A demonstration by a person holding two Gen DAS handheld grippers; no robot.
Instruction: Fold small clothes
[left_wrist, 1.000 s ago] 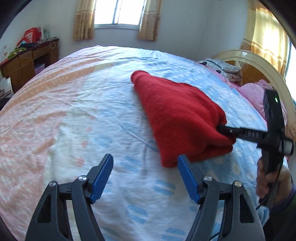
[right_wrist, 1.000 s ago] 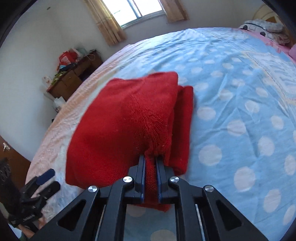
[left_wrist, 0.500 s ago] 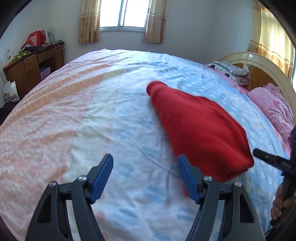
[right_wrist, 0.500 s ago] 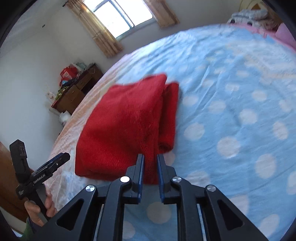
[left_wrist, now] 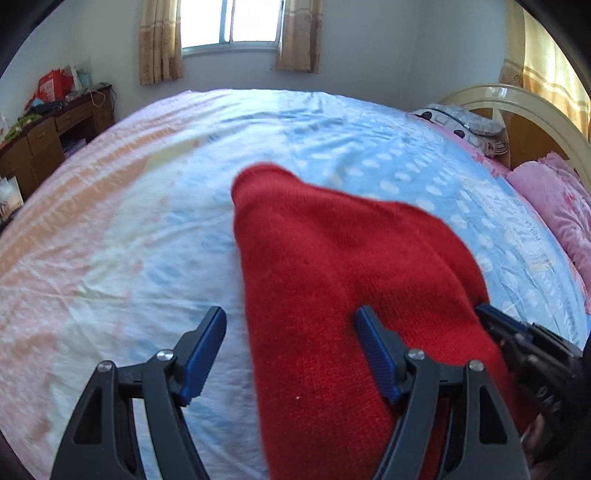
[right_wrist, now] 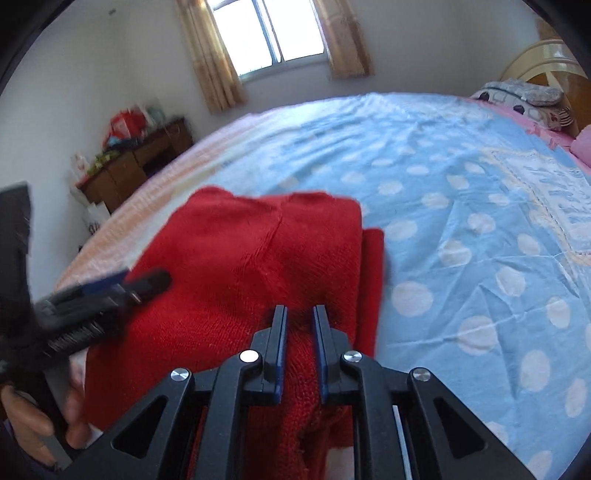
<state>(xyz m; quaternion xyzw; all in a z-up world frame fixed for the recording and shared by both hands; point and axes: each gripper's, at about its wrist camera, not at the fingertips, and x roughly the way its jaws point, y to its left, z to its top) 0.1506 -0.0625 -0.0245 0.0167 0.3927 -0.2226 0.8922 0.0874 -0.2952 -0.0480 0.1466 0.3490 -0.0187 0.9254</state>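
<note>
A folded red knit garment [left_wrist: 332, 280] lies on the blue dotted bedsheet [left_wrist: 155, 236]; it also shows in the right wrist view [right_wrist: 236, 273]. My left gripper [left_wrist: 290, 343] is open, its jaws spread over the garment's near left part, its right finger [left_wrist: 373, 350] against the knit. It appears blurred at the left of the right wrist view [right_wrist: 122, 284]. My right gripper [right_wrist: 299, 332] is shut on the garment's near edge, red fabric bunched between its blue pads. It shows at the lower right of the left wrist view [left_wrist: 491, 317].
A wooden desk [left_wrist: 48, 136] with clutter stands by the left wall under a curtained window [left_wrist: 232, 22]. Pink pillows [left_wrist: 554, 199] and a cream headboard [left_wrist: 517, 103] are at the right. The bedsheet [right_wrist: 480, 206] stretches right of the garment.
My left gripper has moved right and forward so its open jaws now straddle the garment's near part. The right gripper, still clamped, has drawn the garment closer.
</note>
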